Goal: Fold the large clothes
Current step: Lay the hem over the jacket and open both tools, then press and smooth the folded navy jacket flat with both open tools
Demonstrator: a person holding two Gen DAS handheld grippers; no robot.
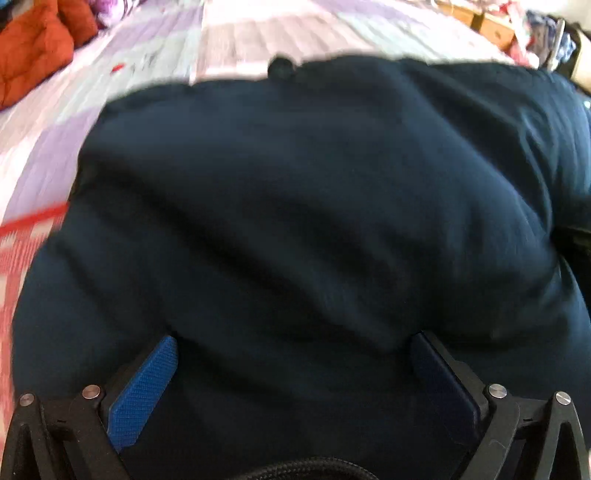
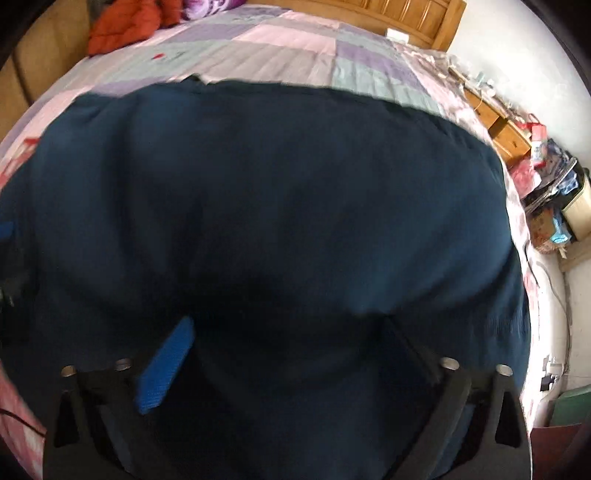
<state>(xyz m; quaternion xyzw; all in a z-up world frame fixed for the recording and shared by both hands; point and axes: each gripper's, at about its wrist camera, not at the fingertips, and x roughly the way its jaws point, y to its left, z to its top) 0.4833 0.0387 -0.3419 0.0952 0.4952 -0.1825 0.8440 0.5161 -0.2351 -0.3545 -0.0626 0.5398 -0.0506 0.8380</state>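
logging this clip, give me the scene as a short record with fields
surface: bed with a pink, purple and grey patchwork cover
garment: large dark navy cloth garment, spread on the cover, creased
left gripper: open, blue pads, over the garment, nothing held
right gripper: open, over the garment, nothing held
background: crumpled orange-red fabric at the far corner; wooden headboard
image: blurred

Large dark navy garment (image 1: 314,206) spread flat (softly creased) across the patchwork bedspread (image 1: 155,74)
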